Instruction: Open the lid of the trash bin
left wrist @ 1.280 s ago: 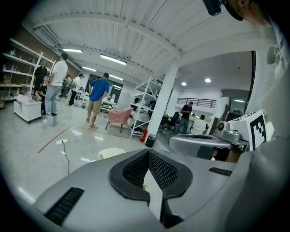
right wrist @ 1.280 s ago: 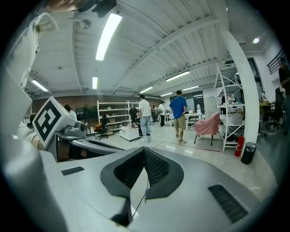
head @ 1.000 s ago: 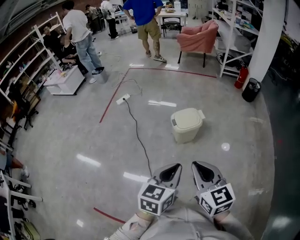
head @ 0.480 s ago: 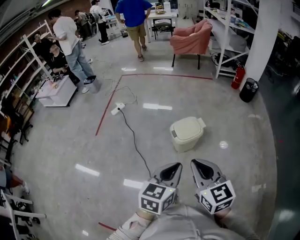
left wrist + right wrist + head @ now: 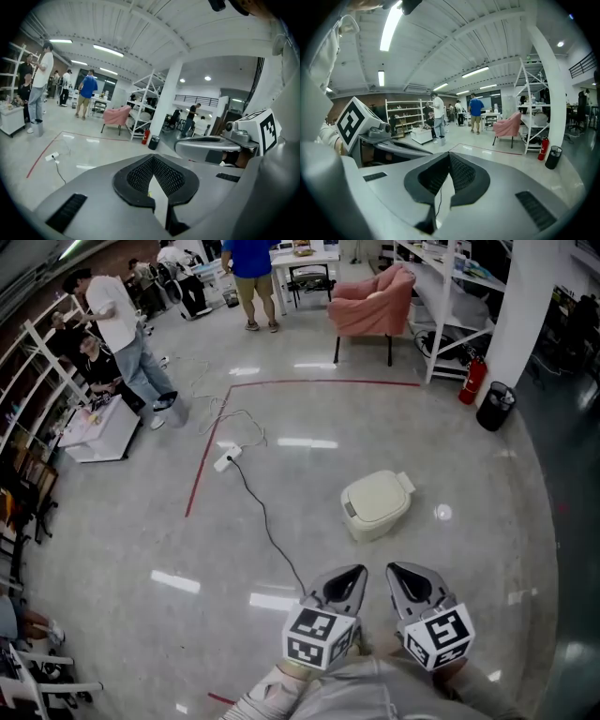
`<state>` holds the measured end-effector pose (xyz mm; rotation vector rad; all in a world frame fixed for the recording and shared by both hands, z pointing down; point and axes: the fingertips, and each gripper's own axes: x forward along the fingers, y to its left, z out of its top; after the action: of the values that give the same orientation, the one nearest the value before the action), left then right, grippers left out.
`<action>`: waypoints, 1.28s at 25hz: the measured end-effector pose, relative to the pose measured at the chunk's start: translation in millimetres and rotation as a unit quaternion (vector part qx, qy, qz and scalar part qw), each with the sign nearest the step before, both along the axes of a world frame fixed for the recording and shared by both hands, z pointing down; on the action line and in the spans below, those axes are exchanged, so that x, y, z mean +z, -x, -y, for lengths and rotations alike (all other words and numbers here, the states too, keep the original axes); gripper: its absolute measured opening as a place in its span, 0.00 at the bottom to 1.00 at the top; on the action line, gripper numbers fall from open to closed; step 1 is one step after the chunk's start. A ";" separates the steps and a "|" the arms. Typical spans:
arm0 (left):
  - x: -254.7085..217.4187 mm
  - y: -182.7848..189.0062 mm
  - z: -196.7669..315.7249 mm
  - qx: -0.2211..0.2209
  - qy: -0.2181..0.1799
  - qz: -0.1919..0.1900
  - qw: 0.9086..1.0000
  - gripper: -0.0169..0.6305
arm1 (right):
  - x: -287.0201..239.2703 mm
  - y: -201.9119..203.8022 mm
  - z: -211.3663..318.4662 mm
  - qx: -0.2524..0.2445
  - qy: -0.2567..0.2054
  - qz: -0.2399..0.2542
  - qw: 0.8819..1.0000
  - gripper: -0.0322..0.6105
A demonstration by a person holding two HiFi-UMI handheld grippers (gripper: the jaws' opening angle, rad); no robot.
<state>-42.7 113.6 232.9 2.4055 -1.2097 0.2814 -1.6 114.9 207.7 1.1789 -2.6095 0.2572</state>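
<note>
Head view, one trash bin [image 5: 368,525], lid [image 5: 376,495] down, two grippers, left gripper [image 5: 349,576] and right gripper [image 5: 401,574], each pressed together, empty

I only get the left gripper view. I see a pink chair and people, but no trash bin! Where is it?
Observer: The head view shows it. The trash bin stands straight ahead, beyond the tips of the left gripper and the right gripper, and touches neither.
Operator: Is it open already?
Observer: No, its lid lies flat and shut.
Operator: Is the other gripper holding something?
Observer: No. The right gripper view shows its jaws together with nothing between them.
</note>
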 end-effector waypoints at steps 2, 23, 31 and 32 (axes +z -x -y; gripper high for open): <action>6.0 3.2 4.6 -0.004 0.009 -0.005 1.000 0.03 | 5.2 -0.1 4.1 0.002 0.011 -0.003 1.000 0.05; 88.6 10.5 144.2 -0.049 0.087 0.007 0.995 0.03 | 81.4 -17.6 147.9 -0.019 0.086 -0.038 0.995 0.05; 147.0 17.5 190.6 -0.063 0.128 0.026 0.989 0.03 | 138.3 -7.8 178.7 -0.030 0.135 -0.052 0.989 0.05; 156.3 18.7 194.5 -0.065 0.133 0.030 0.988 0.03 | 146.2 -7.0 181.2 -0.030 0.140 -0.054 0.988 0.05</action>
<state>-61.4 -80.9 389.2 2.0934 -1.2632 0.4479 5.4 -66.2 353.9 0.9874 -2.4145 0.5142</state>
